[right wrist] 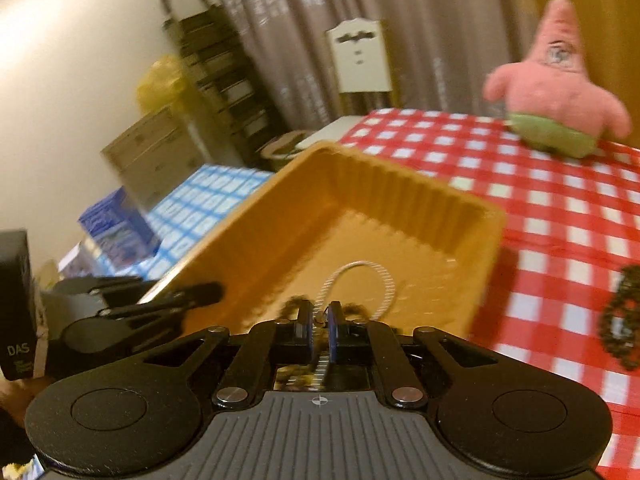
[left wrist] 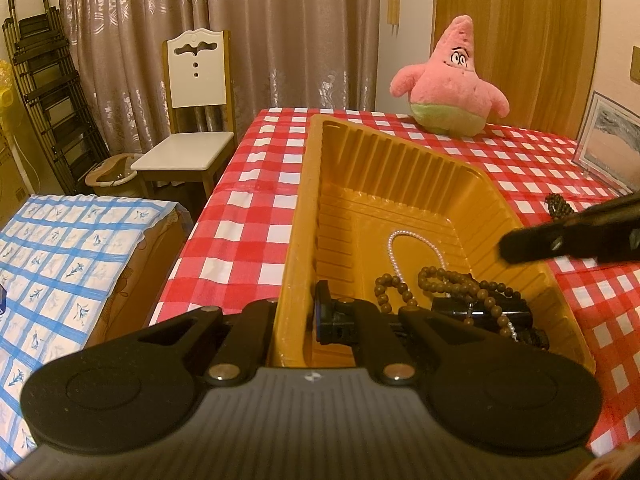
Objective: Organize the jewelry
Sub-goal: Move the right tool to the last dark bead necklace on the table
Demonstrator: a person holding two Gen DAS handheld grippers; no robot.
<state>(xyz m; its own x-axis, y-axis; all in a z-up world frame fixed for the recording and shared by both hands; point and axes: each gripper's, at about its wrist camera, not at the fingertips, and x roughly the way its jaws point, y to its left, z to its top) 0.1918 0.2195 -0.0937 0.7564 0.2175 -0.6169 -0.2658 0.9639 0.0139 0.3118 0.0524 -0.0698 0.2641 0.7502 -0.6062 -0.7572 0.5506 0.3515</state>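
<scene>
- Lowest in the left wrist view, the left gripper (left wrist: 298,320) is clenched on the near wall of the orange tray (left wrist: 304,216), one finger outside the wall and one inside.
- Just right of that grip, on the tray floor at lower centre, lie brown bead strands (left wrist: 448,284), tangled over a dark object that is partly hidden.
- A thin white pearl string (left wrist: 400,248) loops up from the beads toward the middle of the tray floor.
- At the right edge of that view the right gripper (left wrist: 568,236) reaches in over the tray's right rim, blurred.
- In the right wrist view the right gripper (right wrist: 319,330) sits at lower centre with its jaws nearly together; whether anything is pinched between the blue pads (right wrist: 335,332) cannot be told through the blur.
- Beyond its tips the pearl string (right wrist: 360,276) lies looped on the tray (right wrist: 280,208) floor.
- A dark bead bracelet (right wrist: 622,316) lies outside the tray on the red checked tablecloth (right wrist: 540,208), at the right edge.
- Farther back, upper right, a pink plush star (left wrist: 452,88) stands on the cloth.
- Beyond the table, upper centre-left, a white chair (left wrist: 192,120) stands before brown curtains (left wrist: 260,32).
</scene>
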